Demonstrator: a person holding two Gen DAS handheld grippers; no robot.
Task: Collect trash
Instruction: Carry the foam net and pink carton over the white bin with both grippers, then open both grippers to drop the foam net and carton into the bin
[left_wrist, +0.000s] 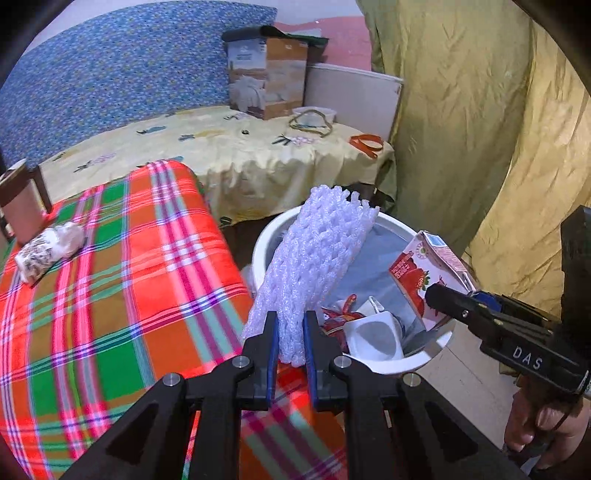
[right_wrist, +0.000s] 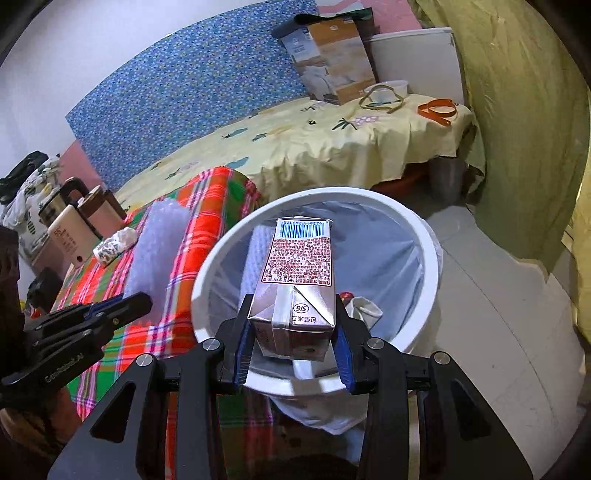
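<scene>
Here, left gripper (left_wrist: 290, 332) clamps foam netting (left_wrist: 314, 258); right gripper (right_wrist: 291, 354) clamps carton (right_wrist: 295, 280).

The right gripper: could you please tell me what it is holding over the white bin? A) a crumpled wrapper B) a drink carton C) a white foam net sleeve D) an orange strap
B: the right gripper is shut on the drink carton, which hangs above the white bin; the left gripper holds the foam net sleeve.
</scene>
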